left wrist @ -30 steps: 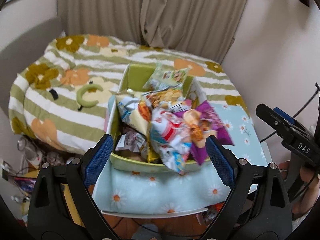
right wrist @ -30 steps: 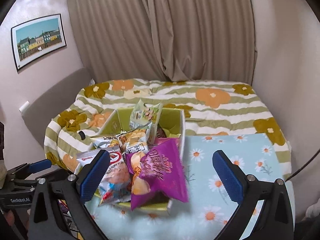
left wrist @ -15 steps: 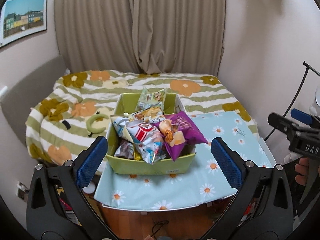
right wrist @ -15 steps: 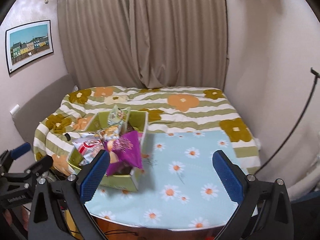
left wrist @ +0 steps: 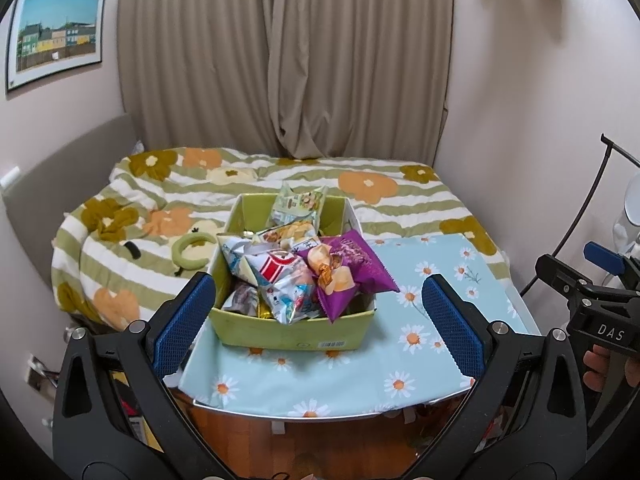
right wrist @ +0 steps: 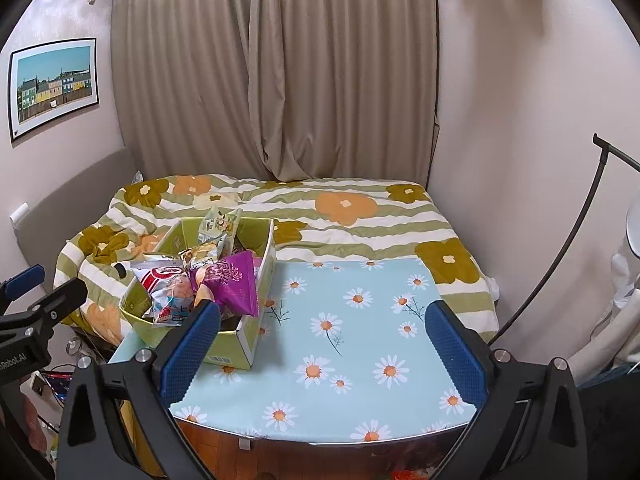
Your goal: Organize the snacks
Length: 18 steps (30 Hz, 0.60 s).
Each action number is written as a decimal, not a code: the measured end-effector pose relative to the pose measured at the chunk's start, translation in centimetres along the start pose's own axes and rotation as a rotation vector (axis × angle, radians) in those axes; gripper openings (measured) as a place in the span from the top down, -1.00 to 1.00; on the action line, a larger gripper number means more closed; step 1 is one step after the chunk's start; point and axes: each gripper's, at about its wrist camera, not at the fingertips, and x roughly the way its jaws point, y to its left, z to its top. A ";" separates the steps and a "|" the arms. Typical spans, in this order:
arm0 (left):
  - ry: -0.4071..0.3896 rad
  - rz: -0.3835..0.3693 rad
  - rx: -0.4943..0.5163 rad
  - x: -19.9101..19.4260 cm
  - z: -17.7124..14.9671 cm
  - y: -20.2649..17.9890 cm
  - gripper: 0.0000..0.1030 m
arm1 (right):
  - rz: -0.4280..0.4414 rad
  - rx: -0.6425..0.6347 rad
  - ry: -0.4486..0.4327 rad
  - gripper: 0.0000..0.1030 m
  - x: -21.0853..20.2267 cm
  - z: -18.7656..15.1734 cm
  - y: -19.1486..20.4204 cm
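A green cardboard box stands on the left part of a table with a light-blue daisy cloth. It is heaped with snack bags: a purple bag, a red-and-white bag and a pale green bag upright at the back. My left gripper is open and empty, held back in front of the box. My right gripper is open and empty over the table's bare right part.
A bed with a green-striped flowered quilt lies behind the table. A green ring-shaped thing lies on the quilt left of the box. Curtains and walls close the back. A black stand pole rises at the right.
Both grippers have pulled back and up from the box, so it looks smaller and farther. The right view has swung right over the bare cloth. Both stay open.
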 end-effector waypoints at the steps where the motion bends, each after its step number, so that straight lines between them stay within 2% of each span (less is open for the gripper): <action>1: 0.000 0.002 0.002 0.1 0.0 -0.1 -0.99 | 0.000 -0.001 0.001 -0.98 0.0 0.0 0.0; 18: 0.007 -0.006 0.021 0.3 0.0 -0.9 -0.99 | -0.006 0.012 0.010 -0.98 -0.1 0.2 -0.6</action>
